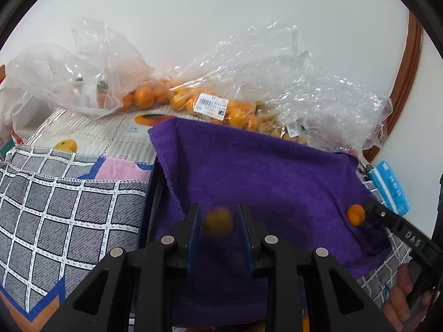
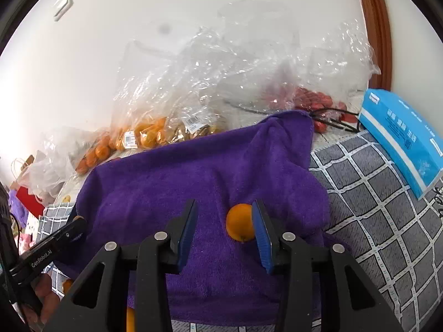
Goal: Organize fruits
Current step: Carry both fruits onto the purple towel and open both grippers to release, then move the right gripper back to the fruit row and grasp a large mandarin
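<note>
A purple towel covers the middle; on it, the right gripper stands apart around a small orange touching one finger; the left gripper stands slightly apart, a blurred orange fruit between its fingers, contact unclear; bagged oranges lie behind the towel.

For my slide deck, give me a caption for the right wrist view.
Right tongs open over a purple towel, a small orange against one pad.

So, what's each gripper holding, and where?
Nothing gripped: in right gripper, small round orange fruit touches only one pad; in left gripper, blurred orange fruit looks loose between pads.
</note>
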Demonstrator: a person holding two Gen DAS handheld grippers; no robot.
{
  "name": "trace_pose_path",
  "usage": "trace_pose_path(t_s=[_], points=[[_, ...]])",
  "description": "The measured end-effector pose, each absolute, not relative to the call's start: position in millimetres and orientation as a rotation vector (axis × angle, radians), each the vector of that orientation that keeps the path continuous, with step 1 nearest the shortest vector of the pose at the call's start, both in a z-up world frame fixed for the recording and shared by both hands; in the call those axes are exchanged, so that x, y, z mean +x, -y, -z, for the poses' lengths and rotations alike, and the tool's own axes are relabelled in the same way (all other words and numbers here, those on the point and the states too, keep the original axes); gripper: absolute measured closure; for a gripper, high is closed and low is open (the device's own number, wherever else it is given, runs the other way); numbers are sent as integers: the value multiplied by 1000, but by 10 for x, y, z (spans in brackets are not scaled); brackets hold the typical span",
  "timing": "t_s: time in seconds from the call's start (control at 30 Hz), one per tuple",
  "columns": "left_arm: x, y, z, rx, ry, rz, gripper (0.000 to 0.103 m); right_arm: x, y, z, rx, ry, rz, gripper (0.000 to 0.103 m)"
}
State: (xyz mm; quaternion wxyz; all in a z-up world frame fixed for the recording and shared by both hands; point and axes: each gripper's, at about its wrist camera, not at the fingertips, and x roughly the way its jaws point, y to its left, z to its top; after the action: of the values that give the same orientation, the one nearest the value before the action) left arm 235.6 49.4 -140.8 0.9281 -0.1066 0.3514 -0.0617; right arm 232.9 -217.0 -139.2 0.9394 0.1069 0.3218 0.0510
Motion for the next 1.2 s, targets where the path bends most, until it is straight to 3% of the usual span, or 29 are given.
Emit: trace_pose_path(t_s=[0.1, 0.27, 0.63, 0.73, 1.2], points=[[2295, -455, 1362, -208, -682, 142, 69, 2282, 2103, 1381, 161, -621, -77, 55], [2185, -419, 1271, -213, -632, 153, 60, 2238, 2060, 1371, 126, -591, -69, 54], [2038, -510, 1085, -261, -561, 150, 57, 2022, 2028, 1113, 97, -525, 5, 53], [2020, -593, 1064, -304, -550, 140, 57, 1892, 2040, 1081, 125, -556, -2, 40], [2005, -642, 1043, -312, -534, 88, 56, 1245, 1925, 1255, 201, -674, -123, 38]])
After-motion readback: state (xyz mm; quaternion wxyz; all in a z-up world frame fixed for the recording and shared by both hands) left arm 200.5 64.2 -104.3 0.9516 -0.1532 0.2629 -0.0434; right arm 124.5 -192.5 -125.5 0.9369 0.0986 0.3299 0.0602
